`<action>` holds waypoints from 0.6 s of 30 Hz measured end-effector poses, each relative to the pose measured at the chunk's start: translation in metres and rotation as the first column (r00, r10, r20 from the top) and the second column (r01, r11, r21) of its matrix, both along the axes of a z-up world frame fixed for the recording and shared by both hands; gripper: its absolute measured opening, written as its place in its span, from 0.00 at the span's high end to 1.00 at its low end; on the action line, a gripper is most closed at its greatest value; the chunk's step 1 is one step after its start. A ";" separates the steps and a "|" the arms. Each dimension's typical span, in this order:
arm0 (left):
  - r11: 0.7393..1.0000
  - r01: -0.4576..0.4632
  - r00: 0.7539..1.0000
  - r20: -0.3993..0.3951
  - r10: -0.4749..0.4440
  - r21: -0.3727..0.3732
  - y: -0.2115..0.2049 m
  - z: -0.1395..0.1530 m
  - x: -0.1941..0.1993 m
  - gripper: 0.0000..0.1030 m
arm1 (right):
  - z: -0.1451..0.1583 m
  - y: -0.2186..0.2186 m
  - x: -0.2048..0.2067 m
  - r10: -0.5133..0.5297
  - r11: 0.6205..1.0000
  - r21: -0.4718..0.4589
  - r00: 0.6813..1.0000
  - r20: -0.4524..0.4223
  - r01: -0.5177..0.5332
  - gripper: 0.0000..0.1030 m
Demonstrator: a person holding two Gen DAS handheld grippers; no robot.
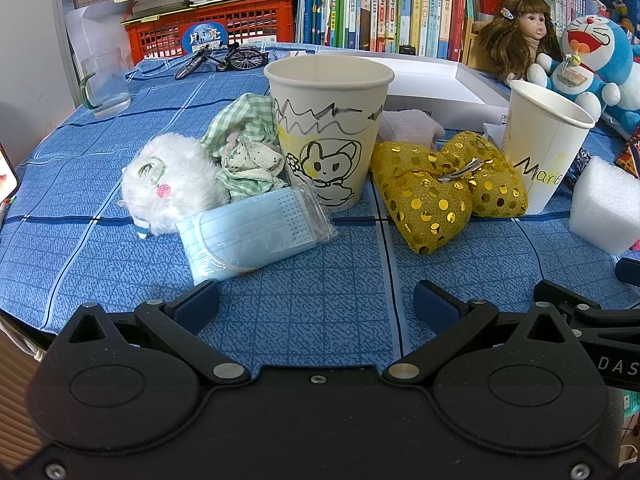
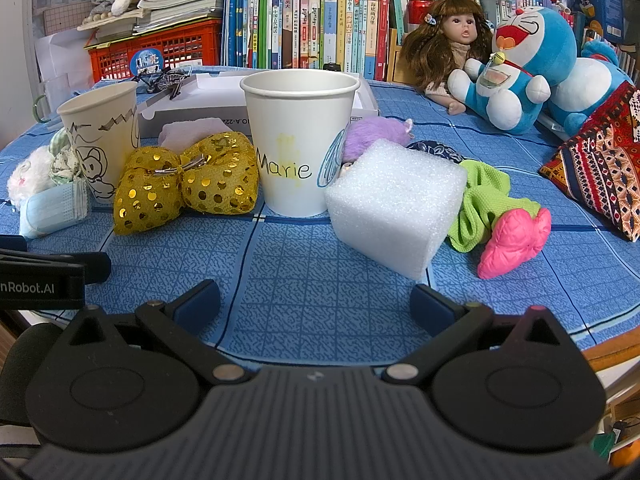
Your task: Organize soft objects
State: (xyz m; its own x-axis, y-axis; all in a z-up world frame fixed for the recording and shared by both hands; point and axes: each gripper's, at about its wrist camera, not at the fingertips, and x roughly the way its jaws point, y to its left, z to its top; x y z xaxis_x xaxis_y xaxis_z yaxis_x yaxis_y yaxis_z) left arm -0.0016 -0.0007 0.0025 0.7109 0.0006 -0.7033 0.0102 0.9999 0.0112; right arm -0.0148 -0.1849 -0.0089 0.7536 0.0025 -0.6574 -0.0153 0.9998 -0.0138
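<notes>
- Lying scattered round two paper cups are the soft objects: a gold sequinned bow (image 2: 186, 180) is set between the drawn-on cup (image 1: 330, 130) and the cup marked "Marie" (image 2: 298, 146), touching the latter.
- A white plush (image 1: 168, 182), a green checked cloth (image 1: 244, 148) and a packet of blue face masks (image 1: 256, 230) are crowded against the drawn-on cup's left side (probably gathered there for sorting into it).
- A white foam block (image 2: 394, 206) is leaned near the "Marie" cup, with a lime-green cloth (image 2: 486, 206) and a pink heart (image 2: 516, 242) just beside it, and a purple plush (image 2: 376, 134) behind.
- The left claw (image 1: 316, 300) is held spread wide, nothing between its pads, low over the blue worktop (image 1: 120, 264); the right claw (image 2: 316, 302) is likewise spread and empty.
- No item is judged sorted yet; both cups look empty.
- "Robot.AI" can be read on the neighbouring claw's body in the right view, "DAS" in the left.
- A doll (image 2: 452, 46) and a blue cat plush (image 2: 520, 64) are propped before the bookshelf.
</notes>
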 end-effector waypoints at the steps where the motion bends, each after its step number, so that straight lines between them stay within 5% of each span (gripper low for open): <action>1: 1.000 0.000 1.000 0.000 0.000 0.000 0.000 0.000 0.000 0.00 | 0.000 0.000 0.000 0.000 1.000 0.000 1.000 0.000 0.000 0.00; 18: 1.000 0.007 1.000 0.009 -0.007 -0.008 0.003 0.001 0.002 0.00 | -0.003 0.000 -0.004 -0.012 1.000 0.006 0.999 0.048 0.012 0.00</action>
